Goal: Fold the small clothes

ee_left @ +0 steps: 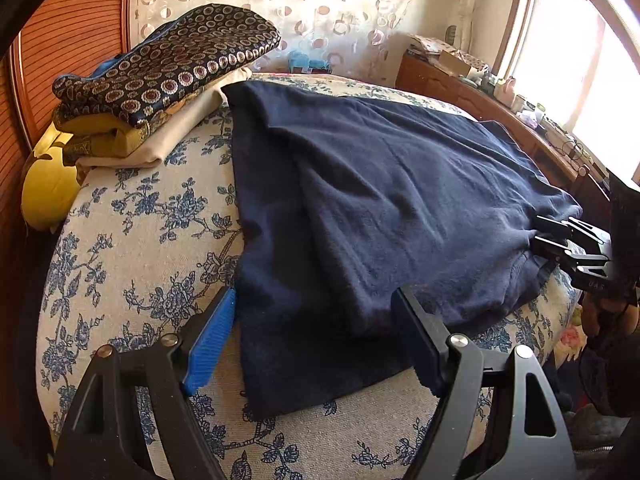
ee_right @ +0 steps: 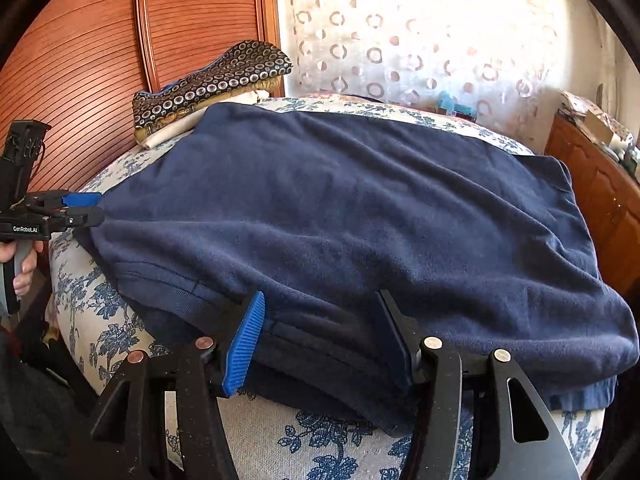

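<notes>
A dark navy, soft knit garment lay spread over the blue-and-white floral bedcover, already doubled over itself so that one layer sat atop another, which I took to be a fold partly made. The left gripper stood with its jaws wide apart at the garment's near corner, the blue ribbed pad just beside the cloth's edge and the other finger over the fabric; it held nothing, and seemed poised to take that corner. The right gripper was likewise spread wide, straddling the thick hemmed edge of the garment without pinching it, though from the left camera its jaws looked much closer together against the cloth. Both stood along the near edge, likely so the edge could be lifted evenly. A stack of patterned folded fabrics rested near the wooden headboard, just beyond the garment's far corner.
</notes>
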`<state>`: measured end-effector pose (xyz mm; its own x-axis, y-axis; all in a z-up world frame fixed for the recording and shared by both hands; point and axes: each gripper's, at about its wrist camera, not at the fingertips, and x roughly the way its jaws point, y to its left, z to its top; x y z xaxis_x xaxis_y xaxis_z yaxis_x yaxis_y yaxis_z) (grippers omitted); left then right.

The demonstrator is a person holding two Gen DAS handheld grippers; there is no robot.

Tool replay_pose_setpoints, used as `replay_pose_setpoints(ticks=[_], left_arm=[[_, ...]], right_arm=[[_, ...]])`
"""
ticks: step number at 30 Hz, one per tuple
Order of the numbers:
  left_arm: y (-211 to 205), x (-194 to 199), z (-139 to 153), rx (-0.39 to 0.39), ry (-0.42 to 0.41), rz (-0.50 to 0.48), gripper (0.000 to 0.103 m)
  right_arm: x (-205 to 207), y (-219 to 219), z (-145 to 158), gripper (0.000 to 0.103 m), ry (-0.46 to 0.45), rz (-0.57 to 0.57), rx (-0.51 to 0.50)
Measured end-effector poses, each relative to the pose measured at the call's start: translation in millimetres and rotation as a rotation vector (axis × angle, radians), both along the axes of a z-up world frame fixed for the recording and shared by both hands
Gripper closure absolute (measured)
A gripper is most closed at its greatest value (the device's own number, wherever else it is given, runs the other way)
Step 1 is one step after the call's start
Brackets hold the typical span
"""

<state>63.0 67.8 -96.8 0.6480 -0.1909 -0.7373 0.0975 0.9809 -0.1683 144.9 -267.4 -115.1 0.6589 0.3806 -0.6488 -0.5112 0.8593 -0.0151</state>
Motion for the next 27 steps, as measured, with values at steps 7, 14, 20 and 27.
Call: replay_pose_setpoints(ticks=[7, 14, 20, 27], left_arm=[[6, -5, 0, -0.125, -0.018, -0.017, 0.03], [6, -7, 0, -0.125, -0.022, 0.02, 0.055], [-4, -3, -1, -0.117, -0.013, -0.02, 0.077], [-17, -3, 24, -0.128, -0.078, -0.079, 0.095]], right_arm=[[-13, 11, -7, 0.039, -0.019, -0.003, 0.018], [-23, 8, -8, 0.039, -0.026, -0.005, 0.02], [-24, 9, -7, 0.039, -0.027, -0.01, 0.017], [-25, -3, -1, 0.039, -0.037, -0.035, 0.01]])
